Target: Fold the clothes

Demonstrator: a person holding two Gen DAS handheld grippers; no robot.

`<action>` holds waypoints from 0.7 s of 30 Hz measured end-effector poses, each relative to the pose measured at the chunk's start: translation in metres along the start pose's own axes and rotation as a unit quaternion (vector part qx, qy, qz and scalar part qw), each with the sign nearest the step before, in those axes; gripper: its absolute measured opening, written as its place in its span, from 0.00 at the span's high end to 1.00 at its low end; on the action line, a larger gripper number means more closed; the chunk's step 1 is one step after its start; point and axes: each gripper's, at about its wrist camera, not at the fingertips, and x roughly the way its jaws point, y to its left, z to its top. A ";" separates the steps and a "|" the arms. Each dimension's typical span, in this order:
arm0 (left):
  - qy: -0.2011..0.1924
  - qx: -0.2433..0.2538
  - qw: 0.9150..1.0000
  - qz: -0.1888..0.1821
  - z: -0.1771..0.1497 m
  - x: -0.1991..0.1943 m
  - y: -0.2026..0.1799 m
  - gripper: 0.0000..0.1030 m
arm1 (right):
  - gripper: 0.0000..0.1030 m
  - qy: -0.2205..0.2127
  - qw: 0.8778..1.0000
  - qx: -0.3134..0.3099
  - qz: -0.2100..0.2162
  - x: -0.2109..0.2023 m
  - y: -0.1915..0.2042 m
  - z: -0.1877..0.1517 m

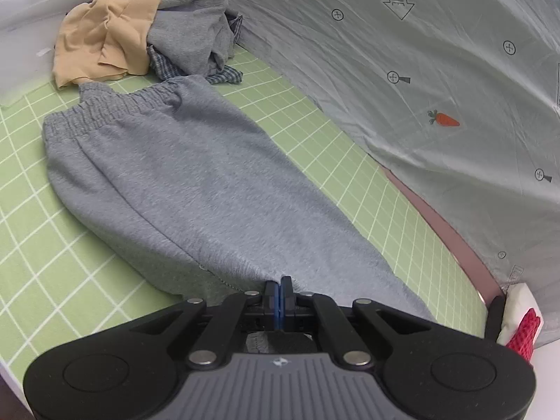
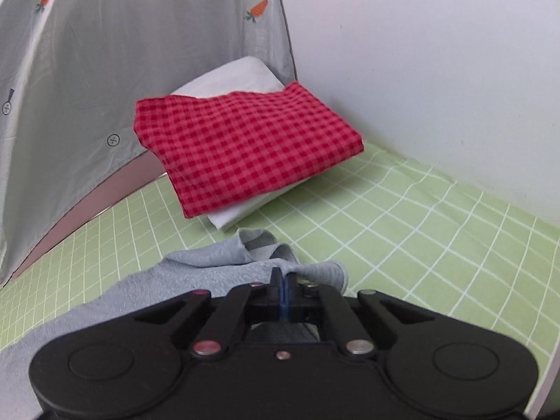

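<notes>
Through the left wrist camera we see our left gripper (image 1: 279,288), jaws clenched on the near edge of the grey sweatpants (image 1: 182,175) lying flat on the green grid mat (image 1: 63,245), waistband toward a clothes pile (image 1: 147,35).

Through the right wrist camera, our right gripper (image 2: 281,281) pinches the sweatpants' bunched end before a folded red checked cloth (image 2: 245,147).

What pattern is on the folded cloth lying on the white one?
Red gingham check on the folded cloth; clearest in the right wrist view.
</notes>
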 end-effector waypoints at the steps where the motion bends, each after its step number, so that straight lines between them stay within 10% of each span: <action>1: 0.006 0.001 1.000 0.009 -0.005 0.000 0.006 0.99 | 0.99 0.010 1.000 -0.007 -0.005 0.001 -0.002 -0.005; 8: 0.053 -0.015 0.997 0.059 -0.028 0.025 0.034 0.92 | 0.96 0.108 0.993 -0.034 -0.045 0.028 -0.015 -0.049; 12: 0.058 -0.011 0.995 0.080 -0.031 0.031 0.038 0.71 | 0.57 0.097 0.993 -0.013 -0.062 0.023 -0.016 -0.047; 21: 0.048 -0.010 0.994 0.101 -0.029 0.030 0.034 0.58 | 0.33 0.110 0.990 0.033 -0.078 0.020 -0.016 -0.059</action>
